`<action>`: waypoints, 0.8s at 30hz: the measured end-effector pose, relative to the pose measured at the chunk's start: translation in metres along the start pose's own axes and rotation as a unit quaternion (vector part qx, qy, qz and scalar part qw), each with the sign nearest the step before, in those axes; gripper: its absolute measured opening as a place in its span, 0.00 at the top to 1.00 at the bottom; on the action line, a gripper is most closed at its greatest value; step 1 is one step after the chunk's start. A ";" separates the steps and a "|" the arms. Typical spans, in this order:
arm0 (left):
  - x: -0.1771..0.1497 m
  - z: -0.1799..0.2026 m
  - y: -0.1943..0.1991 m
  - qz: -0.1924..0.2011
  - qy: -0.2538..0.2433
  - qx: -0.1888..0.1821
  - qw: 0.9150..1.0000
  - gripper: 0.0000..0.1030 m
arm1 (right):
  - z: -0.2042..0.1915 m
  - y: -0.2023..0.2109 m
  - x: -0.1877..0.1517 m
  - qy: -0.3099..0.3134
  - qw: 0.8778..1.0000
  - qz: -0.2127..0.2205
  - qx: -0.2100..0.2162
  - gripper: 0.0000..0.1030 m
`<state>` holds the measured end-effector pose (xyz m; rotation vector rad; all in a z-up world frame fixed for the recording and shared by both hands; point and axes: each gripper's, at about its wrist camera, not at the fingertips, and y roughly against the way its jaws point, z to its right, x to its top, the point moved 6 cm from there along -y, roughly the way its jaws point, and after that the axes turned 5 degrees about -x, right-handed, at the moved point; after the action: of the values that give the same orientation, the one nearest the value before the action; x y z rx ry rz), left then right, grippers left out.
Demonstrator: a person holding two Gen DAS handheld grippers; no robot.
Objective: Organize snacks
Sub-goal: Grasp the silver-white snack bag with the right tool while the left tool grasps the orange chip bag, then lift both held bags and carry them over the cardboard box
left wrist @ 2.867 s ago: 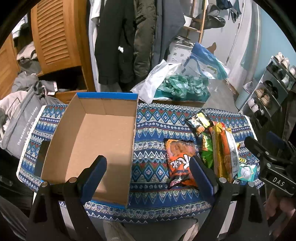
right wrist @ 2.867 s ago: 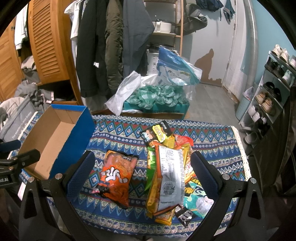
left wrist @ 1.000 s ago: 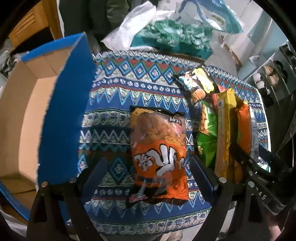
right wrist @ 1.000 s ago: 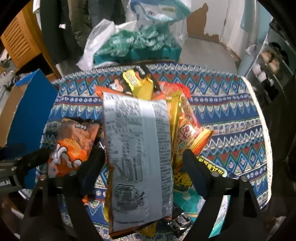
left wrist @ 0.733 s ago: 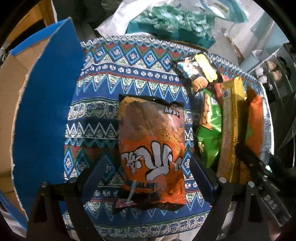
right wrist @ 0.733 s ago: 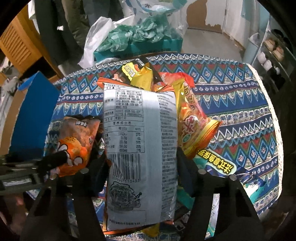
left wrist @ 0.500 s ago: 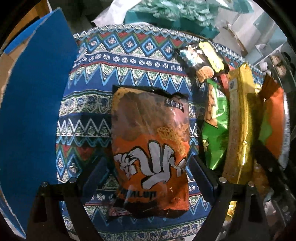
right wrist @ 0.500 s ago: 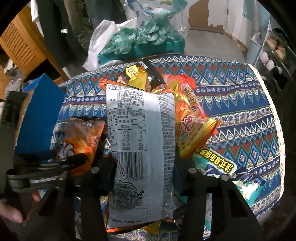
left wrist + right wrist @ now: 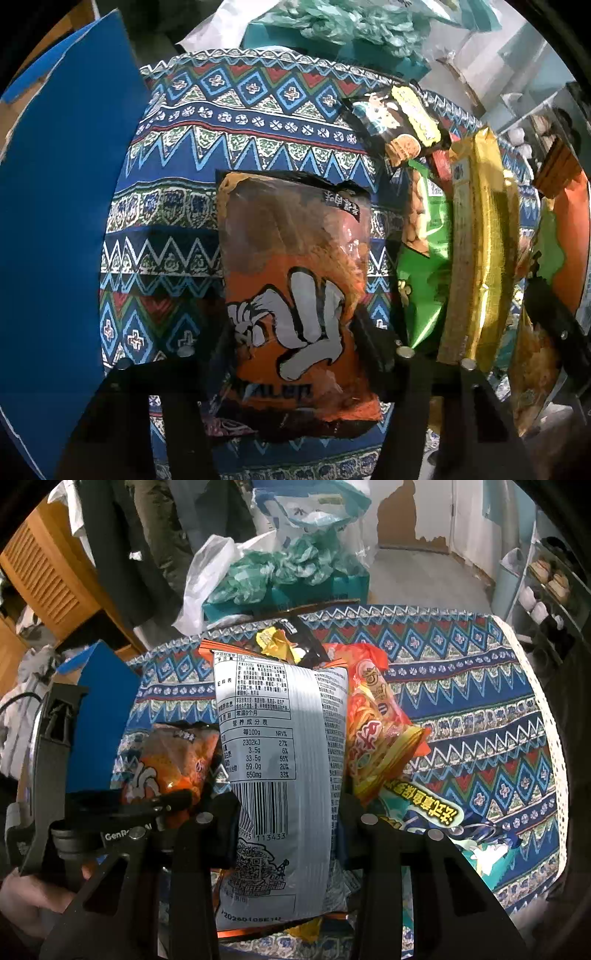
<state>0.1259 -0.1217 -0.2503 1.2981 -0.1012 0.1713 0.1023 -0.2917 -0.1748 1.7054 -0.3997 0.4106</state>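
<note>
My left gripper is shut on an orange snack bag with a white hand drawing, which lies on the patterned cloth. My right gripper is shut on a large silver-backed snack bag with a nutrition label and barcode. The orange bag also shows in the right wrist view, with the left gripper on it. A blue cardboard box stands to the left of the orange bag.
More snack packs lie to the right: a green one, a gold one, a black-and-yellow one, a red-orange noodle pack and a teal pack. Bags and a wardrobe stand behind the table.
Both grippers came down and forward onto the snacks. The left closed on the orange bag and the right closed on the silver-backed bag.
</note>
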 end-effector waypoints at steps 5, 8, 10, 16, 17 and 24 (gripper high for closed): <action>-0.006 -0.007 0.018 0.014 -0.010 0.010 1.000 0.47 | -0.005 0.010 0.003 0.004 1.000 0.012 -0.003 0.64; -0.011 -0.005 0.029 0.027 -0.013 0.013 0.999 0.48 | -0.007 0.014 0.004 0.008 1.000 0.017 -0.004 0.64; -0.013 -0.003 0.039 0.039 -0.019 0.014 0.999 0.48 | -0.010 0.018 0.005 0.012 1.000 0.021 -0.004 0.64; -0.018 -0.001 0.081 0.081 -0.037 0.023 0.996 0.48 | -0.024 0.030 0.006 0.024 0.999 0.032 0.002 0.64; -0.018 0.000 0.089 0.089 -0.041 0.025 0.995 0.48 | -0.027 0.033 0.007 0.026 0.999 0.035 0.003 0.64; -0.021 -0.002 0.127 0.128 -0.049 0.022 0.990 0.48 | -0.045 0.048 0.010 0.037 0.998 0.047 0.009 0.64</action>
<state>0.0816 -0.0888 -0.1342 1.3355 -0.3510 0.3294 0.0857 -0.2559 -0.1219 1.6875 -0.4235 0.5458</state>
